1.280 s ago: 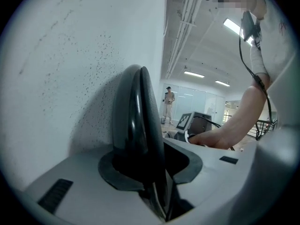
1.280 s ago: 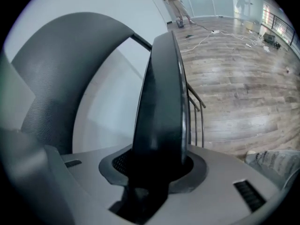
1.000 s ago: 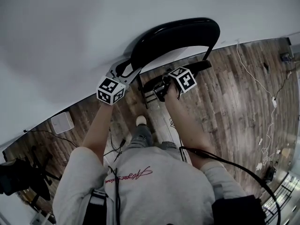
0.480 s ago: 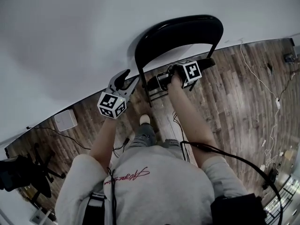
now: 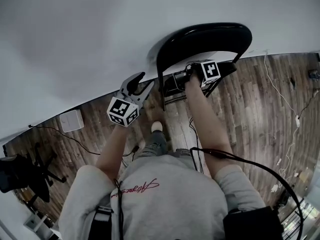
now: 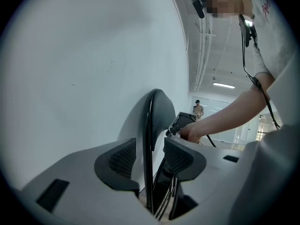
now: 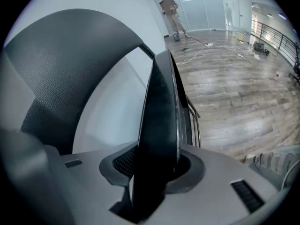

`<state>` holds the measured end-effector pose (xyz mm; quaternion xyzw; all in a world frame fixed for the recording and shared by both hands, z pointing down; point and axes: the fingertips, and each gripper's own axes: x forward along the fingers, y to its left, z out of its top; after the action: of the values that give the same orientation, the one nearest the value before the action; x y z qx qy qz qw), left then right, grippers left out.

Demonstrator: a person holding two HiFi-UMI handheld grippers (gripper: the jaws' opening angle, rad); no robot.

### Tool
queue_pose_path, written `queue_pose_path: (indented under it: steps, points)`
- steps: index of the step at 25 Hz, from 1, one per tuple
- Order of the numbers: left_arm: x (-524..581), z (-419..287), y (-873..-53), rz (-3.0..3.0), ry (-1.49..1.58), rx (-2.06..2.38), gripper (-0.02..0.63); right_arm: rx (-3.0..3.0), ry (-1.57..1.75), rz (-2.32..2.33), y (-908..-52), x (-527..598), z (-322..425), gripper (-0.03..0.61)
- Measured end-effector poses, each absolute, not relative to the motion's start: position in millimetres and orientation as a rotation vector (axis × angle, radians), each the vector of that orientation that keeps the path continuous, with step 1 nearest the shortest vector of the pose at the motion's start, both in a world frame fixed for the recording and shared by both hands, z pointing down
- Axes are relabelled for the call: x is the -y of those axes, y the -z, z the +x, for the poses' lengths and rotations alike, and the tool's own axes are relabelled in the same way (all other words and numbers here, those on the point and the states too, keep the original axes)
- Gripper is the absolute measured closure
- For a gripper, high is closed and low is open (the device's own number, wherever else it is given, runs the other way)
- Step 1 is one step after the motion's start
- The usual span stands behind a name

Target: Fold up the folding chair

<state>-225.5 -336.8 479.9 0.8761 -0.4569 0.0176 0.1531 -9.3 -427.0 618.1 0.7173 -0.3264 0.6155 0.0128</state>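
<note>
Right tongs (image 7: 154, 165), just closing, pinch the seat (image 7: 160, 111) edge; seat runs upright away from them. Left tongs (image 6: 147, 157) spread, frame tube (image 6: 149, 125) upright between them, untouched.

Grey sweatshirt (image 5: 170, 201) with red script lettering (image 5: 142, 186), sleeves (image 5: 82, 184) ending near the elbows; a black cable (image 5: 220, 154) crosses the right sleeve.

On the chair (image 5: 202, 36), the backrest (image 7: 51, 64) has a fine-grained, matt, leather-like black skin. The seat (image 7: 161, 125) edge is smooth and shiny, and the frame tube (image 6: 148, 139) is glossy black metal. The floor (image 5: 260, 104) is wood planking with a low sheen. The wall (image 5: 90, 39) is smooth and matt.
</note>
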Motion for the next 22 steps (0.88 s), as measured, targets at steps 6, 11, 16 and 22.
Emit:
queue_pose_path:
  steps: [6,11,16,22]
  points:
    - [339,-222,-477,2.503,-0.021,1.308,0.413,1.230,-1.969,2.255,-616,436,-6,0.416]
    - [337,-218,-475,2.514,-0.018,1.287,0.413,1.254,-1.994,2.289,-605,444,-12,0.328]
    - [335,-216,-466,2.523,0.000,1.280,0.413,1.385,-2.004,2.249,-586,434,-14,0.315]
    - [327,-204,-454,2.564,0.004,1.267,0.413,1.763,-1.506,2.206,-540,395,13,0.314]
